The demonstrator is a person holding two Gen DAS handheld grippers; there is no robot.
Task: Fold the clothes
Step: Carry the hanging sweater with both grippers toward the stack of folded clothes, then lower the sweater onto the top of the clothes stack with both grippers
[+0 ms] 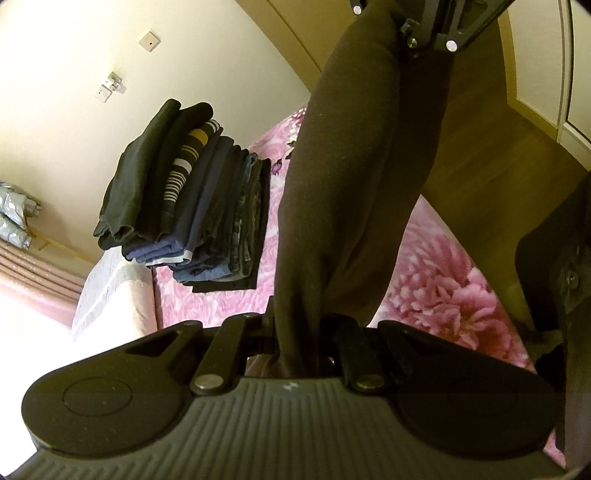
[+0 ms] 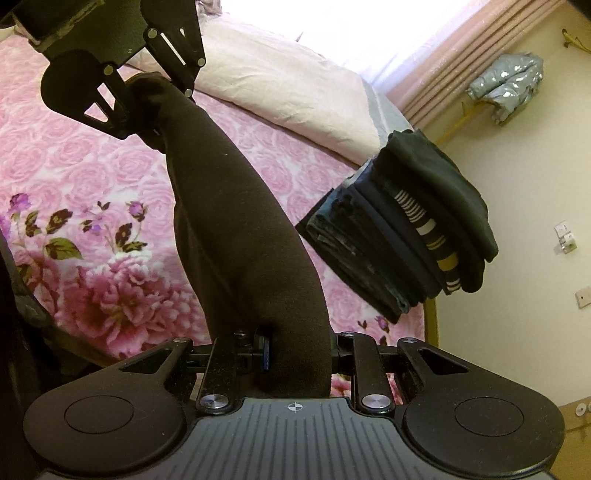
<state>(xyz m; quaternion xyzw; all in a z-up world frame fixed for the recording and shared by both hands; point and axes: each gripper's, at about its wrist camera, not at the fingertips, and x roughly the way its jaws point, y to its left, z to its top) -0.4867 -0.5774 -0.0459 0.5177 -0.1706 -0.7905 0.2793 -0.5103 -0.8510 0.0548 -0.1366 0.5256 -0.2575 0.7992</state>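
Observation:
A dark brown garment [image 1: 351, 177] hangs stretched in the air between my two grippers, above a pink flowered bedspread [image 1: 443, 291]. My left gripper [image 1: 295, 328] is shut on one end of it. My right gripper [image 2: 295, 343] is shut on the other end of the brown garment [image 2: 236, 229]. In the left wrist view the right gripper [image 1: 424, 33] shows at the top, with cloth in its jaws. The left gripper [image 2: 144, 92] appears at the upper left of the right wrist view, pinching the cloth. The gripping pads themselves are hidden by fabric.
A stack of folded dark clothes [image 1: 192, 206] [image 2: 402, 232] sits on the bed near its edge. A pale pillow [image 2: 288, 85] lies by the curtain [image 2: 461, 59]. A grey padded jacket [image 2: 509, 85] hangs on the wall. Wooden floor [image 1: 491, 147] lies beside the bed.

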